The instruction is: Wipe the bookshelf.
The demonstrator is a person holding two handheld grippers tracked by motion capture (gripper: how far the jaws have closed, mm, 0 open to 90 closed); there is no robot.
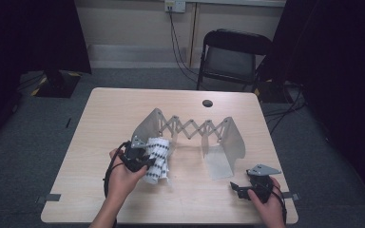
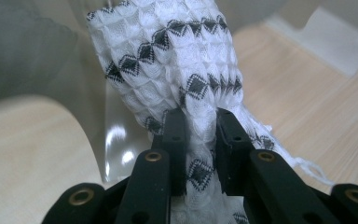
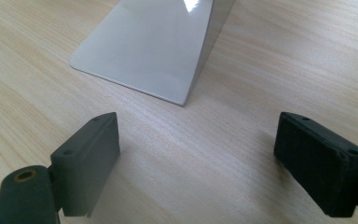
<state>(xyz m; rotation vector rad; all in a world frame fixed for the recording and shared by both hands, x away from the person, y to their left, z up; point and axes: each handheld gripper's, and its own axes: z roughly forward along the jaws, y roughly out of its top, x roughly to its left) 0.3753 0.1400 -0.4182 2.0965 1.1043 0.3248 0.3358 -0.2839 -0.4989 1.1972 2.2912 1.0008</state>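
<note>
A white knitted cloth with black diamond bands (image 1: 158,159) hangs bunched beside the left plate of a grey expanding rack (image 1: 190,129). My left gripper (image 1: 145,161) is shut on the cloth, lifted just off the table. In the left gripper view the cloth (image 2: 177,60) rises from between the two black pads, which pinch a narrow fold at my left gripper (image 2: 200,135). My right gripper (image 1: 237,189) rests near the table's front right edge, in front of the rack's right plate (image 1: 221,161). In the right gripper view my right gripper (image 3: 198,158) stands wide open over bare wood, facing that plate's foot (image 3: 154,51).
The wooden table (image 1: 114,109) has a round cable hole (image 1: 207,103) at the back. A black folding chair (image 1: 233,57) stands behind it, with cables running down the wall. Bare tabletop lies between the rack's two plates and along the left side.
</note>
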